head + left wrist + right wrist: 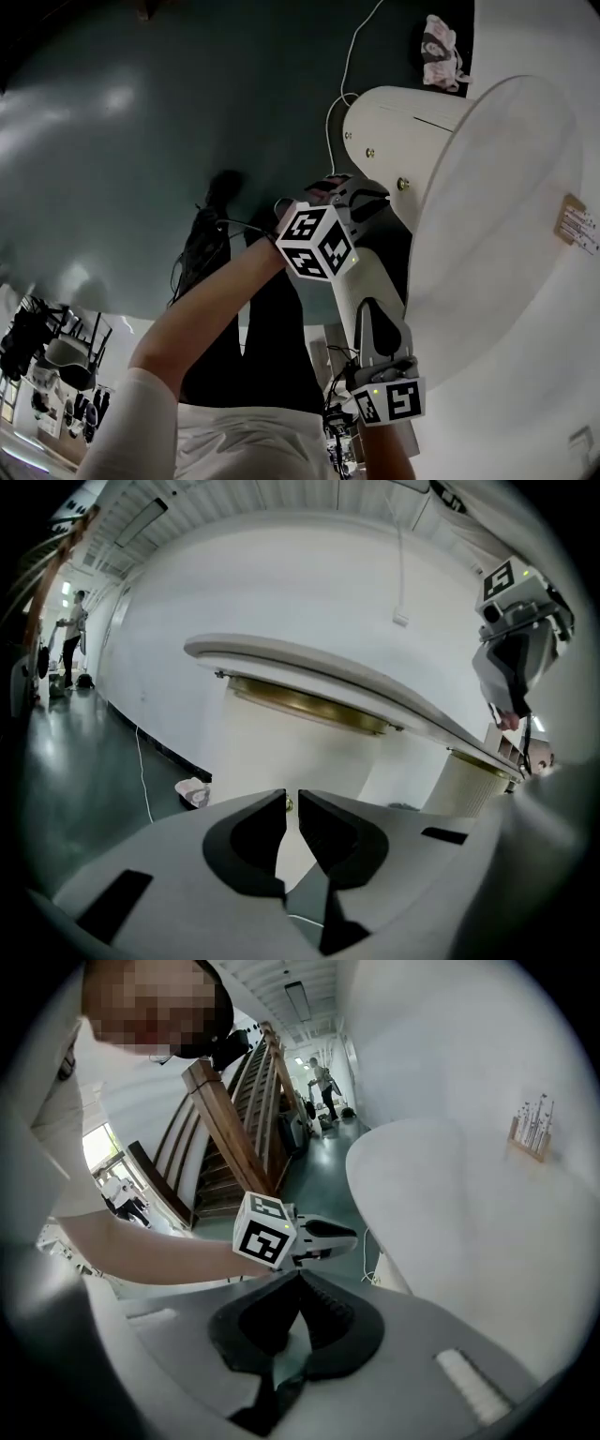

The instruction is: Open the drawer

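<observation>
A white round cabinet with a wide round top [506, 187] stands on the dark floor. Its curved drawer front [398, 127] carries two small brass knobs [403, 185]. My left gripper [367, 199] points at the drawer front, close to the lower knob. In the left gripper view its jaws [292, 803] are all but shut, with a thin slit and nothing held. A brass knob [289, 804] shows just beyond the tips. My right gripper [368, 307] hangs lower, beside the cabinet's base, shut and empty [300, 1275].
A white cable [343, 80] and a crumpled pink-white cloth [441, 49] lie on the floor behind the cabinet. The person's legs and a black shoe [202, 246] are at the left. A wooden staircase [225, 1119] stands behind, and another person [325, 1077] is far down the corridor.
</observation>
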Motion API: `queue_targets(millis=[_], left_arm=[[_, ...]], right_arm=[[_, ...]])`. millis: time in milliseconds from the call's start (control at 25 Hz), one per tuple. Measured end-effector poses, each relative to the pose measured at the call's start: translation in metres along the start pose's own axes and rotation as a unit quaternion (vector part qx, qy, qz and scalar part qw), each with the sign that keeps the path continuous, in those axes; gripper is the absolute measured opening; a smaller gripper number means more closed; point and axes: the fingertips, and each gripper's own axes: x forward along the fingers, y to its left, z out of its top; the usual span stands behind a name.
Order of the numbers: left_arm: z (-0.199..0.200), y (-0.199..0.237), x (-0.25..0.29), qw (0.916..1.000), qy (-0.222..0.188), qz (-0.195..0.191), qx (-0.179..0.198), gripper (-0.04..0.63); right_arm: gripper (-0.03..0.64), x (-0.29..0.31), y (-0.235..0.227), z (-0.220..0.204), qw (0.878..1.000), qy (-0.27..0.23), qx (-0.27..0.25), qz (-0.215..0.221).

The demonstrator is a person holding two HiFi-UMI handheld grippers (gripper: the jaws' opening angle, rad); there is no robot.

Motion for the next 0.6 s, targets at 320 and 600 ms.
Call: queue_targets(millis=[320, 600], left_arm=[[-0.024, 0.009, 0.044, 0.9998, 0.001, -0.001, 0.018, 0.108], [-0.032, 0.01, 0.074, 0.9999, 0.002, -0.003, 0.012, 0.161]], right_arm=[[0.011, 0.018, 0.007, -0.009, 0.999, -0.009, 0.027, 0.018], [0.011, 0.028, 0.004, -0.024, 0.999, -0.014, 0.035, 0.027]])
